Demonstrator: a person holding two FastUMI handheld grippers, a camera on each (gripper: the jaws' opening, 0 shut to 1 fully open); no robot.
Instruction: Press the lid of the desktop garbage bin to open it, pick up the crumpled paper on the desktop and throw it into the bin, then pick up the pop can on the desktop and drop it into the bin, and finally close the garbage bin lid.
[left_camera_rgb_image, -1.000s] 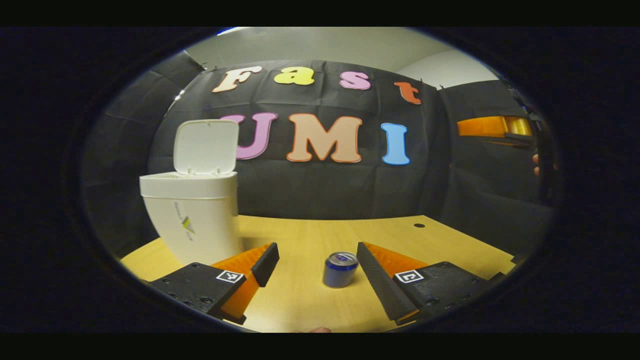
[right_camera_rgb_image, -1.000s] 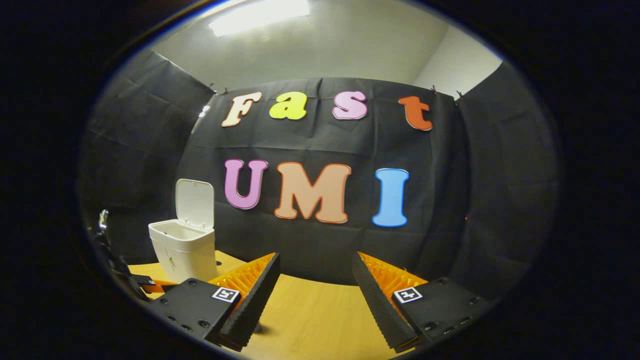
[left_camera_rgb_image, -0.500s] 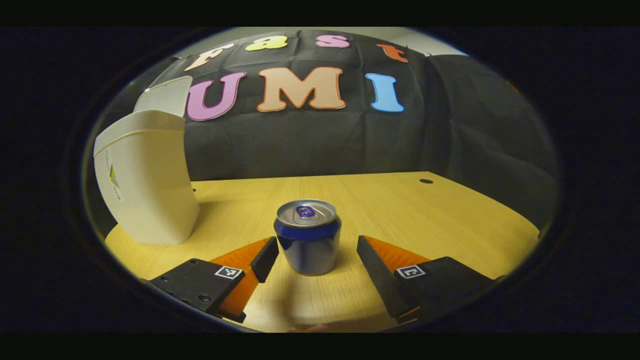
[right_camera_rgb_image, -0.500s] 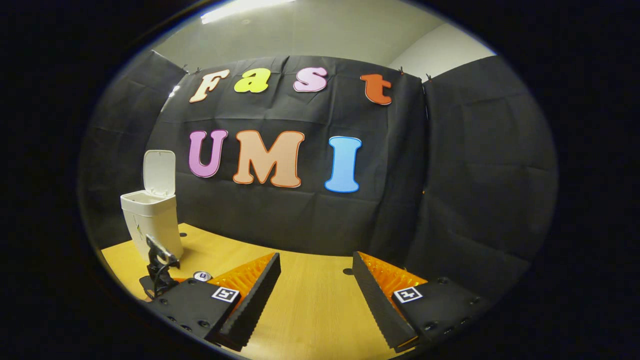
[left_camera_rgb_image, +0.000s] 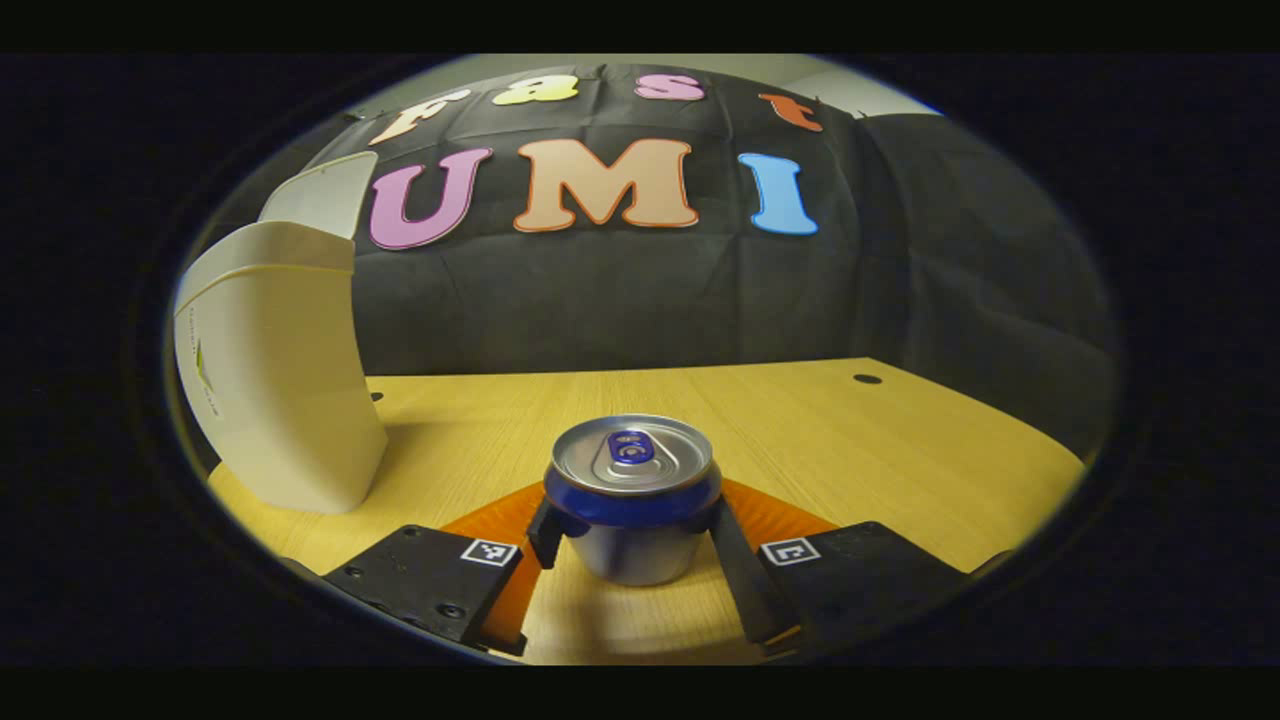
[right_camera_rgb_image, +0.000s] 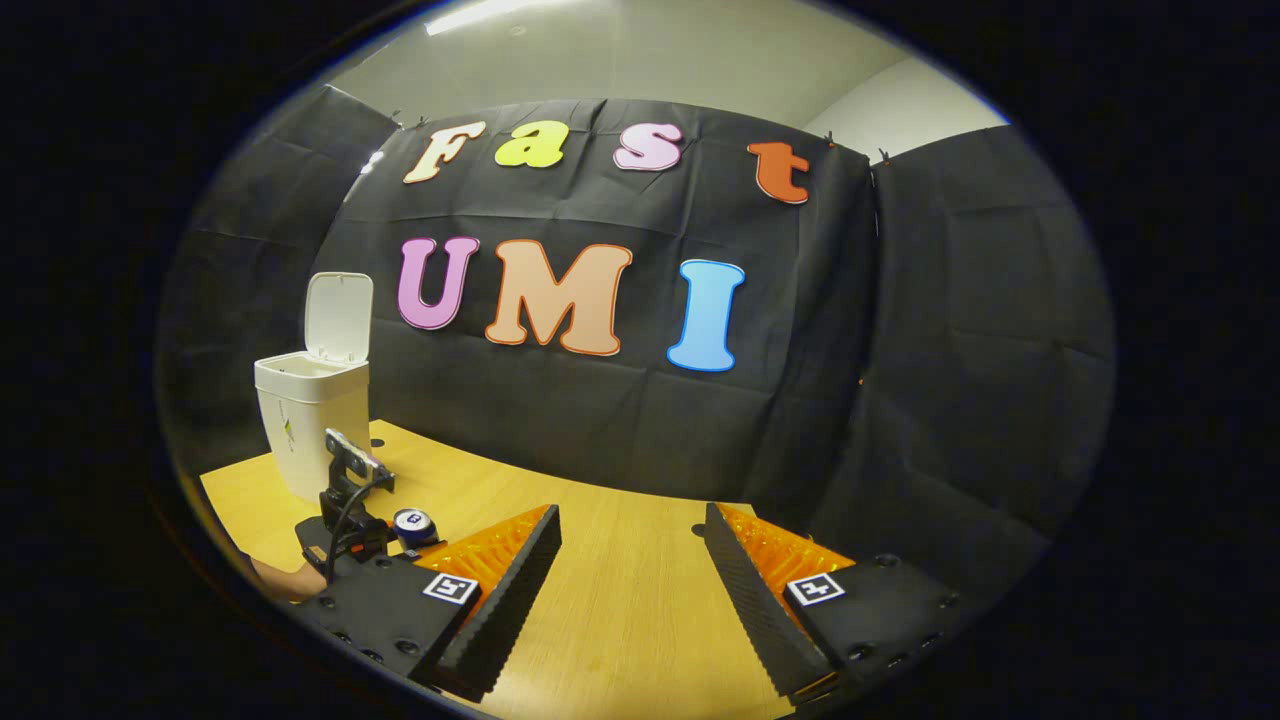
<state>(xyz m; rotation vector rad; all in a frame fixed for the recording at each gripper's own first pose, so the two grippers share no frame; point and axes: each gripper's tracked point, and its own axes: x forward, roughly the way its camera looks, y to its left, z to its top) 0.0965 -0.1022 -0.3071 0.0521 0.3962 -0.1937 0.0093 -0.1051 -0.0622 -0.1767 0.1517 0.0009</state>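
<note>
Spreading across both views, the pale wooden desktop (left_camera_rgb_image: 860, 450) carries a small round hole near its far edge, and black cloth hangs behind it under a light ceiling. On it the white garbage bin (left_camera_rgb_image: 275, 390) stands at the left with its lid (right_camera_rgb_image: 338, 315) tipped up and open. In the left gripper view the pop can (left_camera_rgb_image: 632, 495) stands upright on the desktop, well apart from the bin, and the left gripper (left_camera_rgb_image: 633, 535) has both fingers pressed against the can's sides. The right gripper (right_camera_rgb_image: 630, 580) hangs over bare wood with its jaws spread wide and nothing between them. From the right gripper view the can is small and partly hidden behind the right gripper's own finger. The bin's inside cannot be made out, and its lid is cut off at the left gripper view's edge.
</note>
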